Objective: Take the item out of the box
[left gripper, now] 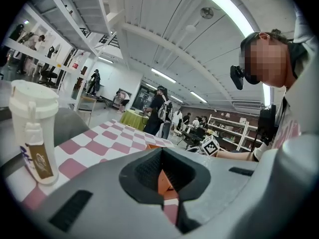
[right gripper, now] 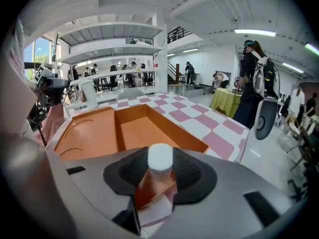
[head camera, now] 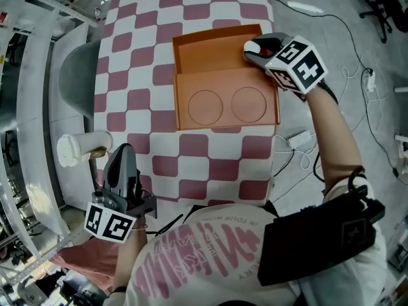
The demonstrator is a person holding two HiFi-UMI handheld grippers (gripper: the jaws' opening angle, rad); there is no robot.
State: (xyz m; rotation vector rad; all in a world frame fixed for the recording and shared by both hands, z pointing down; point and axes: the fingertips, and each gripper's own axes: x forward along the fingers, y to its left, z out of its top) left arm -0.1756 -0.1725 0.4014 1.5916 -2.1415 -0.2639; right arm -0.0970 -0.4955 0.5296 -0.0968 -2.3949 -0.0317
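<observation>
An open orange box lies on the checked table, its lid with two round imprints folded toward me. My right gripper reaches into the box's far right corner. In the right gripper view its pads press on a small pinkish bottle with a white cap, held upright above the box's floor. My left gripper hovers at the table's near left edge, away from the box. Its jaws are shut with nothing between them.
A white lidded cup stands at the table's left edge, close to my left gripper. A grey chair sits further left beside metal shelving. Cables and a power strip lie on the floor to the right.
</observation>
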